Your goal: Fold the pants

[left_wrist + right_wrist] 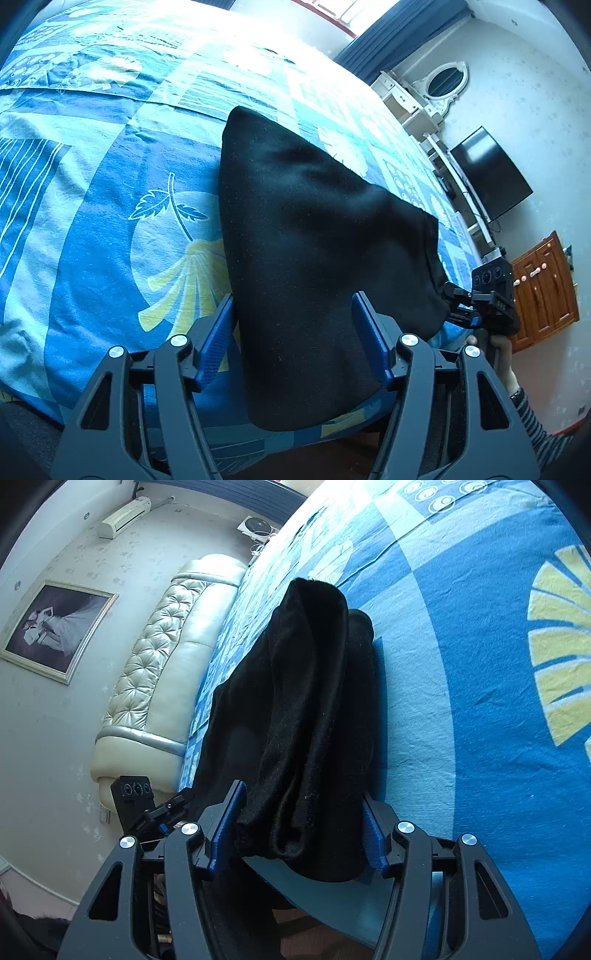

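The black pants (306, 258) lie folded on the blue patterned bedspread (92, 221), near the edge of the bed. The left gripper (291, 332) has its blue fingers (216, 339) spread on either side of the near end of the cloth — apart from it, not pinching. The right gripper (299, 823) stands at the other end, its jaws also parted around the bunched fabric, which rests loosely between them — no clear squeeze shows. In the left wrist view, a hand (495, 350) in a striped sleeve holds the right gripper.
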A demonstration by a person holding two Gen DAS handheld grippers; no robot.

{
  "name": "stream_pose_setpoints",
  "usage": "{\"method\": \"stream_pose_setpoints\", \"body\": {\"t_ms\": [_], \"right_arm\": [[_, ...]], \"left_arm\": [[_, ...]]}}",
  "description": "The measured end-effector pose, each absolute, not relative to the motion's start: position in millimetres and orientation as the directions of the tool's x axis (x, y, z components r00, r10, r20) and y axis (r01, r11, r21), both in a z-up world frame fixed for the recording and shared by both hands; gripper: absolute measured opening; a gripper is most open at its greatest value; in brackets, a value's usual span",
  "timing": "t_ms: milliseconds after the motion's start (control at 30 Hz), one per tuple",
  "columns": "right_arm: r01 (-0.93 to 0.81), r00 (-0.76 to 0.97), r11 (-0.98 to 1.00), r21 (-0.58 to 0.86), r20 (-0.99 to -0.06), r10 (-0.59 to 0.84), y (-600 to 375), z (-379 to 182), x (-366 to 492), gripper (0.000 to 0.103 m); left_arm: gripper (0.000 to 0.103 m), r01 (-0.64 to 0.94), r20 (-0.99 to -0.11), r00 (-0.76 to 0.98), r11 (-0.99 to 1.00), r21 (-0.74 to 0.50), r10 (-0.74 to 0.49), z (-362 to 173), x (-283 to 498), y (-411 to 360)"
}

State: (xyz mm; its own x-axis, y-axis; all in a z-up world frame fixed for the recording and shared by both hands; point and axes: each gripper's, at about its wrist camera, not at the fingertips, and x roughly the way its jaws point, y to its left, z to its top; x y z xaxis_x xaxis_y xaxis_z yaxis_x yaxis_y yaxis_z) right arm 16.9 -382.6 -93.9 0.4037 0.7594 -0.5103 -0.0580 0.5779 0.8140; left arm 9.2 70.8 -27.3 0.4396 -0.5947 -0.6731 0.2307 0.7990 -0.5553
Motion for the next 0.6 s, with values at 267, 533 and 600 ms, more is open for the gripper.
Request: {"method": "stream_pose_setpoints", "body": {"t_ms": [267, 533, 600], "right_arm": [[-0.045, 0.503, 0.517, 0.855, -0.428, 0.751, -407, -86, 58, 0.070], [-0.005, 0.466, 0.532, 0.847, -0.469, 0.750, -389, -104, 104, 0.071], [-0.004, 0.469, 0.520, 0.854, -0.458, 0.755, -385, -109, 106, 0.071]], "left_arm": [[0.074, 0.279, -0.653, 0.440, 0.785, -0.553, -0.617, -16, 54, 73], [0.080, 0.279, -0.685, 0.415, 0.800, -0.531, -0.599, -29, 118, 55], [0.083, 0.264, -0.681, 0.392, 0.785, -0.560, -0.618, -35, 129, 58]]}}
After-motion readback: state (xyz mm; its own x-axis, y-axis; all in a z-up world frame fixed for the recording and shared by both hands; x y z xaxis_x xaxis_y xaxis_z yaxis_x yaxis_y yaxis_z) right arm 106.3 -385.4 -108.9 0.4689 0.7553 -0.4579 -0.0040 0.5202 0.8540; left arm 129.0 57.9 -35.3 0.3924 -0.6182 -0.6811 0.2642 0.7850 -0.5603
